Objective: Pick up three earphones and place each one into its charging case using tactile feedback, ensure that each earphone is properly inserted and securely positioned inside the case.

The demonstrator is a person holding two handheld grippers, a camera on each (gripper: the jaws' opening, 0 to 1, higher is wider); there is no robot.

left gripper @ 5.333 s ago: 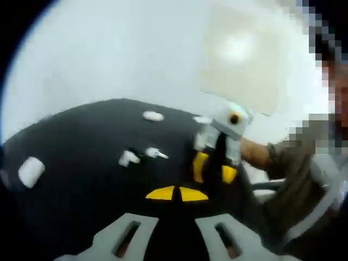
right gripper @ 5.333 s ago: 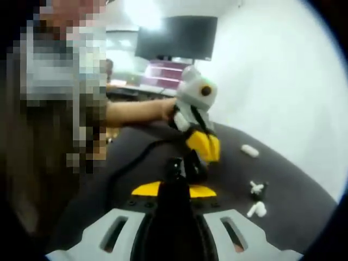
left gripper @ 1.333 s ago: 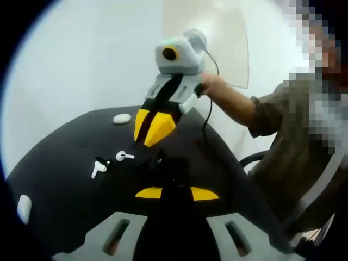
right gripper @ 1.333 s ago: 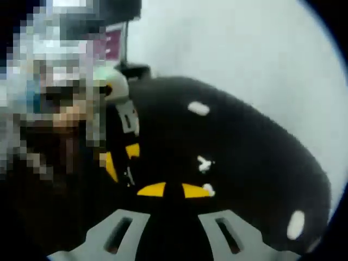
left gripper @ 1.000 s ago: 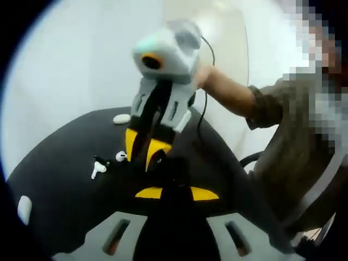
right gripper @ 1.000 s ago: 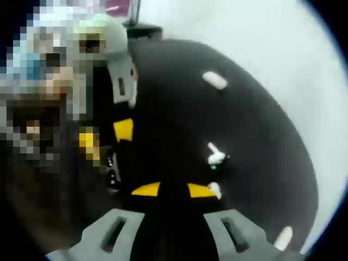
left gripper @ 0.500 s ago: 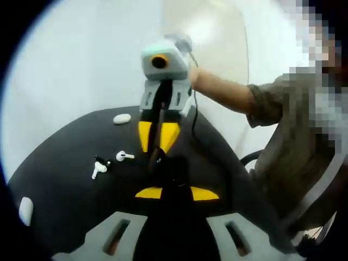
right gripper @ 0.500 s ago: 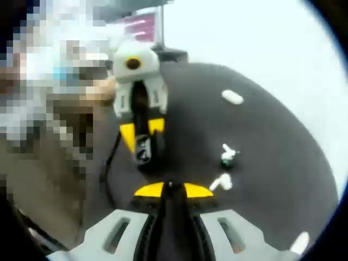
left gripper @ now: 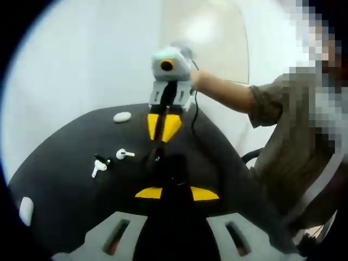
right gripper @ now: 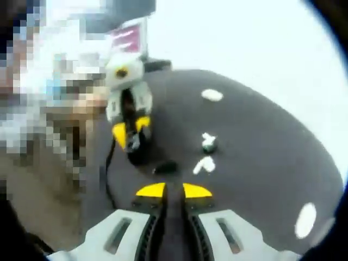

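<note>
Holding dark case (left gripper: 163,163), left tongs (left gripper: 176,193) clamped.

both views look down across the dark surface (left gripper: 65,163) from opposite sides, facing one another, each catching the other hand-held gripper and the earphones (right gripper: 205,165) between.

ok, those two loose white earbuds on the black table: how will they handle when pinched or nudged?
The nearer white earbud looks tiny, so probably very light and easily skidded across the black table. Its bulbous head and thin stem suggest it could pivot or slip from a pinch. The other earbud would likely handle the same.
</note>
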